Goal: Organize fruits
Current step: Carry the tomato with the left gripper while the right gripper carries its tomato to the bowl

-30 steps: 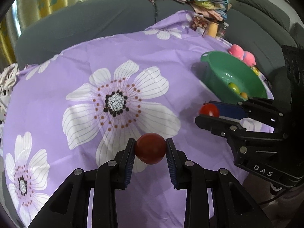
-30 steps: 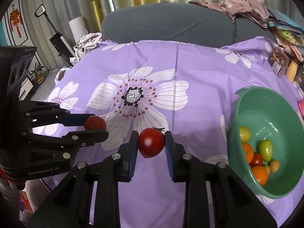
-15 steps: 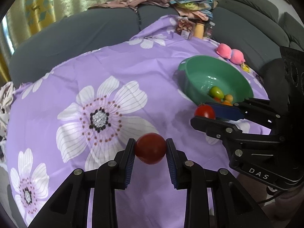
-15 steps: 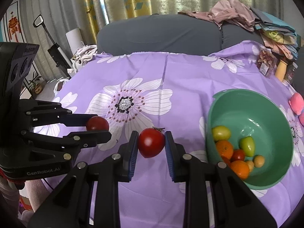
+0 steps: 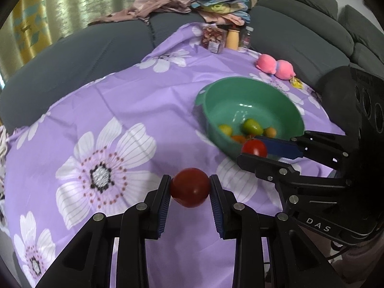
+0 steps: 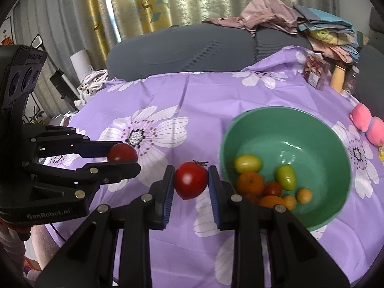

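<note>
My left gripper (image 5: pixel 190 188) is shut on a dark red tomato (image 5: pixel 190 187), held above the purple flowered cloth (image 5: pixel 120 110). My right gripper (image 6: pixel 191 180) is shut on a red tomato (image 6: pixel 191 180) with a stem, just left of the green bowl (image 6: pixel 324 129). The bowl holds several small fruits, orange, green, yellow and red (image 6: pixel 249 182). In the left wrist view the right gripper (image 5: pixel 254 150) holds its tomato at the near rim of the bowl (image 5: pixel 240 84). In the right wrist view the left gripper (image 6: pixel 122 153) is at the left with its tomato.
A pink plush toy (image 5: pixel 276 66), a jar and bottles (image 5: pixel 216 38) stand at the cloth's far edge. A grey sofa (image 5: pixel 84 55) with piled clothes (image 5: pixel 168 2) lies behind. Curtains hang at the back (image 6: pixel 144 2).
Both grippers, each still holding its tomato, have moved to the right toward the green bowl, which now appears closer and more central in both views.
</note>
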### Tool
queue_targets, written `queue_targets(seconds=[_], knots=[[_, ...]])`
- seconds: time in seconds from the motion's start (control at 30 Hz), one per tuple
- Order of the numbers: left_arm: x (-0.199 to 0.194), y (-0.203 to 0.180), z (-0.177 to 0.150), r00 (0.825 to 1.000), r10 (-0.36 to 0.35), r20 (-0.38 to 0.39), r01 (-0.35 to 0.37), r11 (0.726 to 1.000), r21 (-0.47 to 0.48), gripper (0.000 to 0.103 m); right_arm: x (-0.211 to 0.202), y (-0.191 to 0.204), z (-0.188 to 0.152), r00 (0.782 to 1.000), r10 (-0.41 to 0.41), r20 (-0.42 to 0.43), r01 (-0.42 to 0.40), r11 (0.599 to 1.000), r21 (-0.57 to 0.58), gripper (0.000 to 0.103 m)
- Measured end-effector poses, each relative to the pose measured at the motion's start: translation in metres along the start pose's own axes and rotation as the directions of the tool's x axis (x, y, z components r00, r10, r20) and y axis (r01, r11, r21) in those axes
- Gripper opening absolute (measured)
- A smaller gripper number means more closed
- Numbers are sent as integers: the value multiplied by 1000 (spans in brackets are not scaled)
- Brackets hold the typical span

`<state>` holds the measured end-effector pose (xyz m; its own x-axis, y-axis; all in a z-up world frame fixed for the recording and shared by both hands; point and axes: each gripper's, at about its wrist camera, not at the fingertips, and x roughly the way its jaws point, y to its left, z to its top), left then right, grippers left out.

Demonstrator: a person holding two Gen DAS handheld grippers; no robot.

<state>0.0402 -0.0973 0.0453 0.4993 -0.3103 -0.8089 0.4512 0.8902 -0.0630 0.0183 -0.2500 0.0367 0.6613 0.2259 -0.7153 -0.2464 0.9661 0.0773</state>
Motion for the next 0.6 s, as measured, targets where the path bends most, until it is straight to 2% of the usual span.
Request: queue_targets(seconds=[0.6], knots=[[20, -46, 40, 999, -39, 0, 39, 994, 103, 32, -16, -53, -7, 998, -56, 34, 53, 994, 99, 28]])
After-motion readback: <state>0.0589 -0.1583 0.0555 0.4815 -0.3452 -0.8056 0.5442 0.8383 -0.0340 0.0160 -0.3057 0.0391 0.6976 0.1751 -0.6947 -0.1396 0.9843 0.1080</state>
